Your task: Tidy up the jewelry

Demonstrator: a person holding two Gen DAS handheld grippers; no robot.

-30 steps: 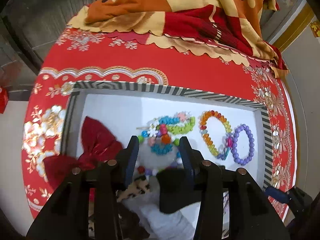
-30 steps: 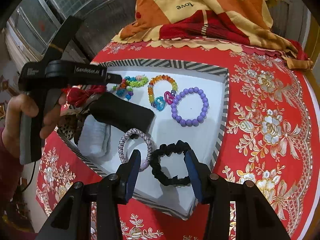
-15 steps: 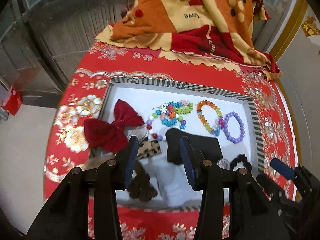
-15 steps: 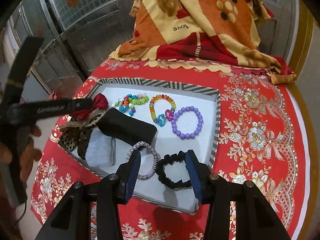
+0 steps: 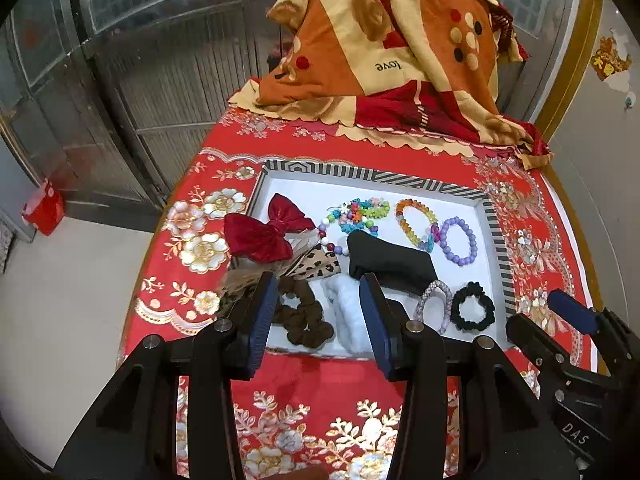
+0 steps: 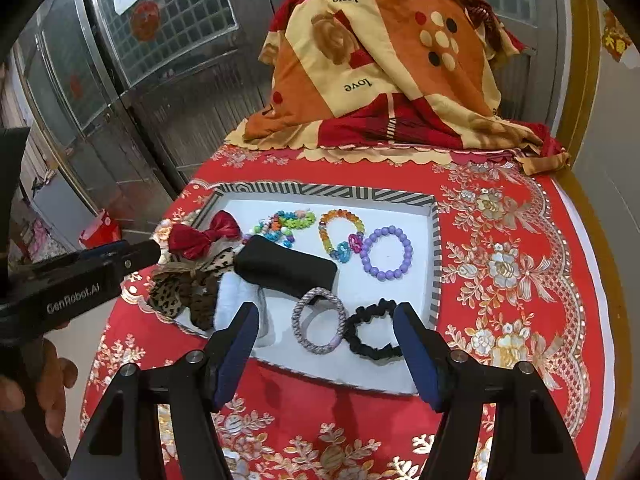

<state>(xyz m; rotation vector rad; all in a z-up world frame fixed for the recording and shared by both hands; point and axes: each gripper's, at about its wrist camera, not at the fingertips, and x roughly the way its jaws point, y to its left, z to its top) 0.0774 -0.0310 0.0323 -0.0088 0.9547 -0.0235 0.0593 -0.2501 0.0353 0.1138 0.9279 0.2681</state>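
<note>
A white tray with a striped rim (image 5: 376,176) (image 6: 332,190) holds jewelry and hair items: a purple bead bracelet (image 5: 459,241) (image 6: 386,253), a rainbow bracelet (image 5: 414,220) (image 6: 341,232), a multicolor bead string (image 5: 360,214) (image 6: 286,222), a lilac hair tie (image 5: 434,305) (image 6: 319,325), a black scrunchie (image 5: 473,305) (image 6: 373,334), a red bow (image 5: 266,230) (image 6: 203,235), a black pouch (image 5: 390,262) (image 6: 286,267). My left gripper (image 5: 318,322) is open and empty above the tray's near edge. My right gripper (image 6: 326,354) is open and empty, near the hair ties.
A brown scrunchie (image 5: 302,316), a leopard bow (image 6: 188,286) and a white fluffy item (image 5: 346,312) lie at the tray's near left. A folded orange blanket (image 5: 396,52) sits at the table's far end. The red floral tablecloth (image 6: 512,272) surrounds the tray.
Both grippers have pulled back and up from the tray, so more of the table shows. The right jaws have spread wider. Nothing was picked up.
</note>
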